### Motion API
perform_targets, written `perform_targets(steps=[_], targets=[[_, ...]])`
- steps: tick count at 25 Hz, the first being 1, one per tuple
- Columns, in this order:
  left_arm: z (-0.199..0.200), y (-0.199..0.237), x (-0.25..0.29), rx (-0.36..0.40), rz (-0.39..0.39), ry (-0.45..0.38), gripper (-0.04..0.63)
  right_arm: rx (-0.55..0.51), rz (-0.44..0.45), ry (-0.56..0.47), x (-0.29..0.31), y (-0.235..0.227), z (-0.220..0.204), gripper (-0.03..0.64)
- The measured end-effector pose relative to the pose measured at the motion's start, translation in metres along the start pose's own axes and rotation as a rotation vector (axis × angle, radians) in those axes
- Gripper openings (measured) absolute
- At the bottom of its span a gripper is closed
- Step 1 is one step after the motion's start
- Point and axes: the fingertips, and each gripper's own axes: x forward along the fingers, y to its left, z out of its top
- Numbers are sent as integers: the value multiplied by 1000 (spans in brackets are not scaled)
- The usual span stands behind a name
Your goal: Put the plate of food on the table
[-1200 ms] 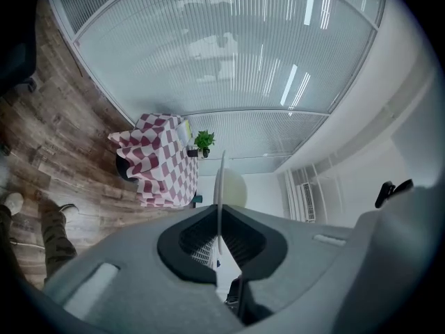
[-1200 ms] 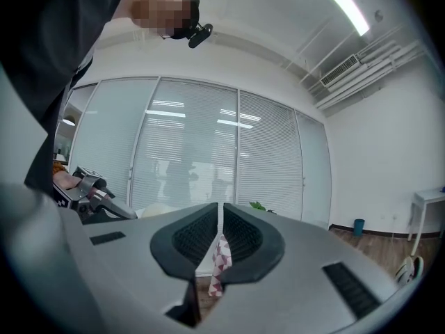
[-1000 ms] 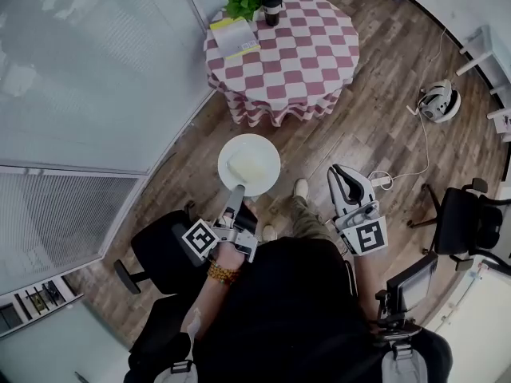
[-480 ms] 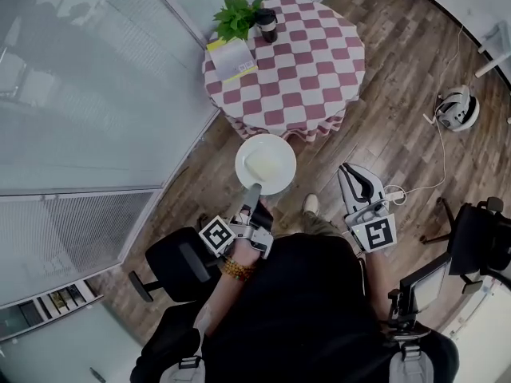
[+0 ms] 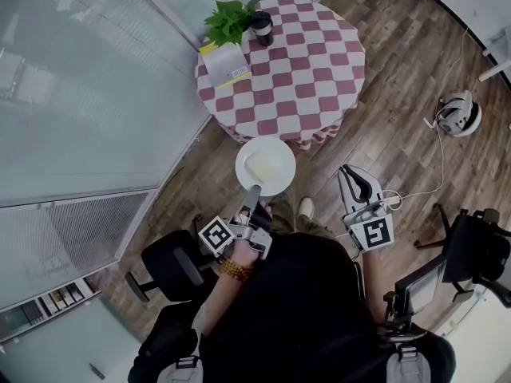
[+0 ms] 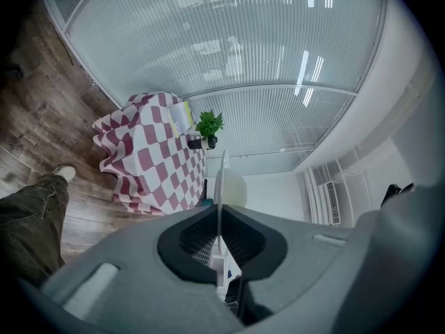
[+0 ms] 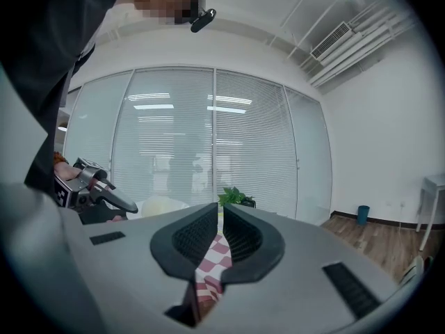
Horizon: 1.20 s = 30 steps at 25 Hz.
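- My left gripper [image 5: 255, 191] is clenched on the near rim of the round white plate [image 5: 276, 180]. In the left gripper view the rim sits edge-on between the ribbed pads, so the grasp is a thin pinch on the lip only.
- The plate carries a pale yellow block of food [image 5: 259, 163] near its centre. I judge the plate is held level so that the load does not slide.
- The plate hangs in the air over the brown wooden plank floor [image 5: 399, 94], just short of the near edge of the round table with the red-and-white checked cloth [image 5: 303, 54]. It is not yet set down.
- My right gripper [image 5: 356, 183] is on the right, well apart from the plate. Its jaws are drawn almost together with nothing between them; it plays no part in the carry.
- A green potted plant [image 5: 227, 20], a dark cup [image 5: 260, 27] and a yellow-edged book [image 5: 226, 62] occupy the far left of the table. The near and right parts of the cloth are bare, so I judge these the sensible landing zone.
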Motion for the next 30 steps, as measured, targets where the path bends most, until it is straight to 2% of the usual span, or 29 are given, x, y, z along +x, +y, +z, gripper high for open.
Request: perform_targets(steps=[4, 6, 8, 16, 23, 26, 30], targets=[[21, 6, 29, -24, 21, 11, 15, 3, 11, 32, 32, -5, -3, 15], [42, 6, 48, -23, 30, 15, 15, -5, 16, 104, 56, -9, -8, 15], [57, -3, 77, -11, 11, 56, 15, -15, 2, 156, 74, -18, -10, 15], [120, -19, 175, 28, -43, 128, 15, -25, -55, 77, 165, -65, 19, 15], [147, -24, 229, 67, -53, 215, 15, -27, -116, 98, 200, -92, 26, 15], [145, -24, 255, 88, -47, 265, 15, -9, -149, 102, 206, -106, 24, 15], [137, -28, 292, 92, -44, 287, 15, 28, -136, 133, 218, -126, 7, 15]])
